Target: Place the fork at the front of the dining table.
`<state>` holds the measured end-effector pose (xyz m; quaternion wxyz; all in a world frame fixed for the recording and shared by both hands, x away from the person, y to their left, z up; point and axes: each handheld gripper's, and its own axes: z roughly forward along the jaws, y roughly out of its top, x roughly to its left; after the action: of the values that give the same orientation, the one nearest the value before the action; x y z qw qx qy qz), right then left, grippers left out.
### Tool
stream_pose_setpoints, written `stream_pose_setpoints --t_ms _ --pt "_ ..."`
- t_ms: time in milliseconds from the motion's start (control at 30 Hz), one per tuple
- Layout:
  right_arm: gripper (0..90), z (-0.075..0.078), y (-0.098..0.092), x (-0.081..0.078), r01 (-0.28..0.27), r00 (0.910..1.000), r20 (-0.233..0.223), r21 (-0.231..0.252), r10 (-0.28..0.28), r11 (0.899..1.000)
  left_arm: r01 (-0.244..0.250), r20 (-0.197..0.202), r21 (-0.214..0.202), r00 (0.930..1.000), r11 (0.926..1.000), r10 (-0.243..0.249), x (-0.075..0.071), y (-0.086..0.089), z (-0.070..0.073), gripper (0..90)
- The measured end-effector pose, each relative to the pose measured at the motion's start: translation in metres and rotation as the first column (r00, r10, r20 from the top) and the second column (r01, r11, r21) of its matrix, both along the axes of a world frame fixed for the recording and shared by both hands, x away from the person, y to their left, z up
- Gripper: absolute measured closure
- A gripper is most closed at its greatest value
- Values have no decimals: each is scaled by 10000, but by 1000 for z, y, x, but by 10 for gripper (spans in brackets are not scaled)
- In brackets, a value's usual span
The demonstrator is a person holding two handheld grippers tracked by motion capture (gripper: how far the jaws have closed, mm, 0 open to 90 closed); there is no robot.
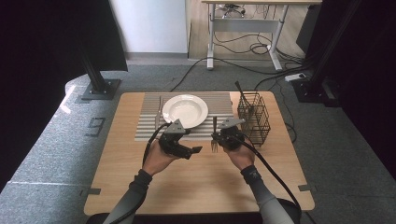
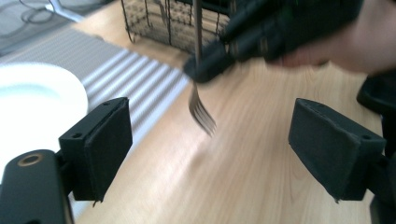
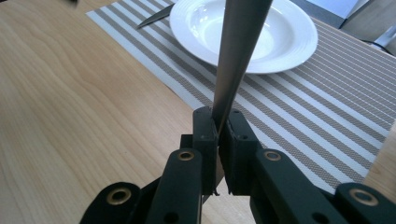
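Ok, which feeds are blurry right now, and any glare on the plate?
Left gripper view: the fork and right gripper are smeared, the plate blown out white. Right gripper view: the fork handle is soft up close, the placemat sharp. High view: evenly lit, sides dark.

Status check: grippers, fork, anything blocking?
Left gripper open, empty. Right gripper shut on fork, tines down above bare table. Plate on placemat; nothing in the way.

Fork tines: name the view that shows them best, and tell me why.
Left gripper view: the fork hangs tines-down, all prongs visible, slightly blurred. The high view shows them tiny; the right gripper view shows the handle clamped in the right gripper.
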<state>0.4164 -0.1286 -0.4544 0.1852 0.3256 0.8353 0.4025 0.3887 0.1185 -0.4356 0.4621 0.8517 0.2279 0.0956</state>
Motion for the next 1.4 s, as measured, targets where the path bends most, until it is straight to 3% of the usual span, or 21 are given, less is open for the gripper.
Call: stream_pose_setpoints --t_ms 200,300,767,900,1000,1167,1300,1400 --pt "839 3 -6 9 220 9997 -141 136 -218 9997 -397 -88 223 9992 9990 399 -13 15 -28 49" --pt "839 3 -8 14 364 9992 -188 71 -362 9993 -547 39 539 9985 9970 546 -22 20 -40 6" --pt "841 9 -6 44 1016 9942 -335 -175 -1021 9947 -1021 -32 1142 9947 9882 1031 -54 41 -89 0" --pt "842 10 -4 54 1134 9930 -325 -149 -1138 9934 -1265 15 1418 9918 9818 1275 -58 44 -96 0" --pt "842 11 -2 59 1243 9916 -329 -240 -1250 9920 -1466 -270 1552 9879 9769 1525 -58 47 -103 0" --pt "842 9 1 68 1393 9894 -368 -317 -1404 9897 -1741 -358 1811 9824 9679 1834 -58 48 -107 0" --pt "843 7 1 77 1629 9855 -415 -411 -1645 9858 -2124 -521 2176 9721 9526 2287 -55 48 -112 0" --pt "843 4 2 83 1744 9832 -448 -539 -1768 9832 -2317 -568 2279 9664 9457 2505 -54 48 -112 0"
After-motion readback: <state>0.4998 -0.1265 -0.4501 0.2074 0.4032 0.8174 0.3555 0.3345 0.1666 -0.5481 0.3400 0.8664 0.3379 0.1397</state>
